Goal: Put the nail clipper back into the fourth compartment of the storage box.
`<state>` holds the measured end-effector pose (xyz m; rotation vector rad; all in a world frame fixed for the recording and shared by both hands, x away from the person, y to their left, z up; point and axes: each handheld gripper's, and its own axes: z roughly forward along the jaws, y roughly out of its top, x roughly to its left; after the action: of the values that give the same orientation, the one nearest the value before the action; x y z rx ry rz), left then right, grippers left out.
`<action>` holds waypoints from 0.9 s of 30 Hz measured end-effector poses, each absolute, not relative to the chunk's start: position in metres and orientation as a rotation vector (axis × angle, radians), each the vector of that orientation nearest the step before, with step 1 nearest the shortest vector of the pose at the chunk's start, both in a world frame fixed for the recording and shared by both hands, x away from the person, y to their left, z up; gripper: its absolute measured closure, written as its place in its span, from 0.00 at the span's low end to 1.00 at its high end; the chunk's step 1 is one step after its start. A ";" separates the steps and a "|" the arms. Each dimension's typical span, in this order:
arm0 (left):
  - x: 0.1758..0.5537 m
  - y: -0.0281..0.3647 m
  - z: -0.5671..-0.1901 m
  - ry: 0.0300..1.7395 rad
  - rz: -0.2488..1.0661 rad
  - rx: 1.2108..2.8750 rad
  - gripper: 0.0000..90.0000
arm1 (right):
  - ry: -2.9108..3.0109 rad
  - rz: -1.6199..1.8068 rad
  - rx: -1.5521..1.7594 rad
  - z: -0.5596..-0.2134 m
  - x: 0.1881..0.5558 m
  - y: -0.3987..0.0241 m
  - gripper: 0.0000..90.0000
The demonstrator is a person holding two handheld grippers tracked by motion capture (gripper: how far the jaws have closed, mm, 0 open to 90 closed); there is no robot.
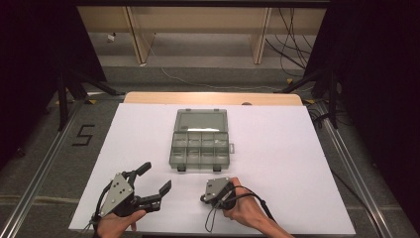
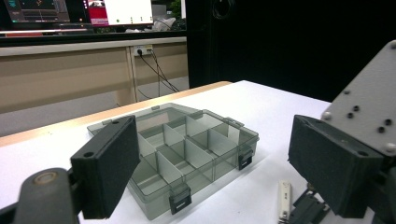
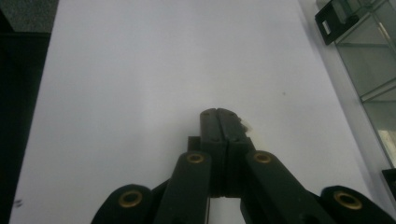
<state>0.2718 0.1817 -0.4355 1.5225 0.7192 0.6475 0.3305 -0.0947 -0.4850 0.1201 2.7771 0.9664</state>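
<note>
The compartment box (image 1: 200,141) is seen lying open on the white surface (image 1: 297,163), just past the centre toward twelve o'clock, with its clear lid (image 1: 201,120) folded flat back on the far side. The smoky grey tray is divided into two rows of small compartments, and two dark latches (image 1: 182,169) are carried on its near edge, facing six o'clock. In the left gripper view the box (image 2: 187,154) is framed between the two pads, and its compartments look empty there.

The left claw (image 1: 154,179) is held at about seven o'clock from the box, well apart from it, with its jaws spread wide and nothing between them. The right claw (image 1: 205,198) is held at about six o'clock from the box, low over the surface, by a hand (image 1: 245,208). In the right gripper view the right claw (image 3: 218,114) is seen with its jaws pressed together; a small white piece (image 3: 245,125) shows just beside the tips, but whether it is being gripped cannot be told.
</note>
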 end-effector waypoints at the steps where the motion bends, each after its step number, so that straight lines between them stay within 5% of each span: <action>1: 0.272 0.182 -0.436 0.720 0.647 1.523 0.18 | 2.777 0.966 0.120 -0.485 0.331 -0.095 1.00; 16: 0.271 0.182 -0.435 0.724 0.644 1.520 0.18 | 2.785 1.046 0.160 -0.476 0.340 -0.091 0.96; 21: 0.272 0.182 -0.435 0.722 0.645 1.523 0.18 | 2.762 1.058 0.201 -0.456 0.346 -0.097 0.71; 24: 0.272 0.182 -0.435 0.718 0.648 1.524 0.18 | 2.798 0.995 0.227 -0.449 0.353 -0.101 0.47; 27: 0.272 0.182 -0.435 0.719 0.646 1.523 0.18 | 2.820 0.949 0.210 -0.449 0.355 -0.100 0.41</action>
<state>0.2718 0.1818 -0.4354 1.5228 0.7194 0.6458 0.3545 -0.0997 -0.4491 0.2096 2.8203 0.9491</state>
